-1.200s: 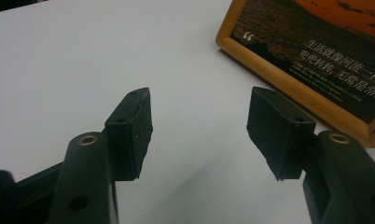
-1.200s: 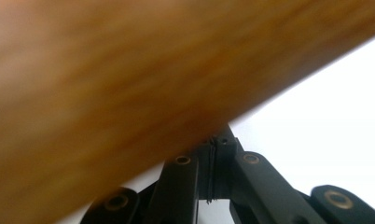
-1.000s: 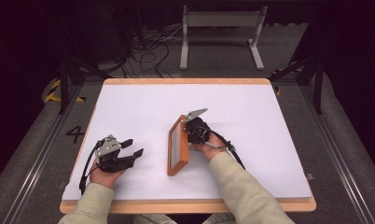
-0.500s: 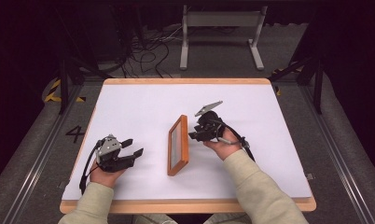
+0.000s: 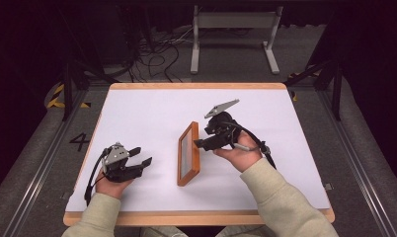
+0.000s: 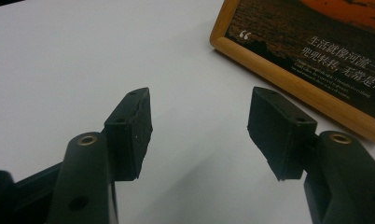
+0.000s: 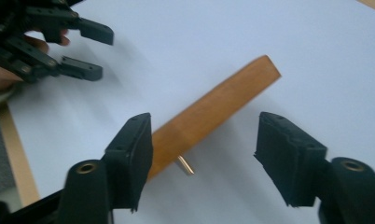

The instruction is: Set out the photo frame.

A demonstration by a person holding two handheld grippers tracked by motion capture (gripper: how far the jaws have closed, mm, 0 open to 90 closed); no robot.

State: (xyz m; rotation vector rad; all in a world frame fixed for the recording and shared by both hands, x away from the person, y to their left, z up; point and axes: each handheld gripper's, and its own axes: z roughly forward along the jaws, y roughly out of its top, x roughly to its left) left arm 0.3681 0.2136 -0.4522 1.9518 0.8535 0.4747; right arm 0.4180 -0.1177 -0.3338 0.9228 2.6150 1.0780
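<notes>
A wooden picture frame [image 5: 189,153] stands on edge, leaning on its back prop, at the middle of the white table [image 5: 147,113]. Its printed picture with white lettering [image 6: 316,51] faces my left gripper [image 5: 143,155], which rests open at the front left, a short way from the frame. My right gripper [image 5: 200,137] is open just right of the frame, jaws pointing at its back, not touching it. Between the right jaws [image 7: 204,154] I see the frame's wooden edge [image 7: 213,109] and a small metal prop [image 7: 184,164]. The left gripper's jaws [image 6: 199,130] hold nothing.
The table has a wooden rim [image 5: 196,85]. Cables [image 5: 157,54] and a metal stand [image 5: 233,22] lie on the floor beyond the far edge. The left gripper [image 7: 73,46] appears beyond the frame in the right gripper view.
My right gripper has let go of the frame's upper edge and drawn back to the right. The frame now stands by itself. The left gripper has stayed put.
</notes>
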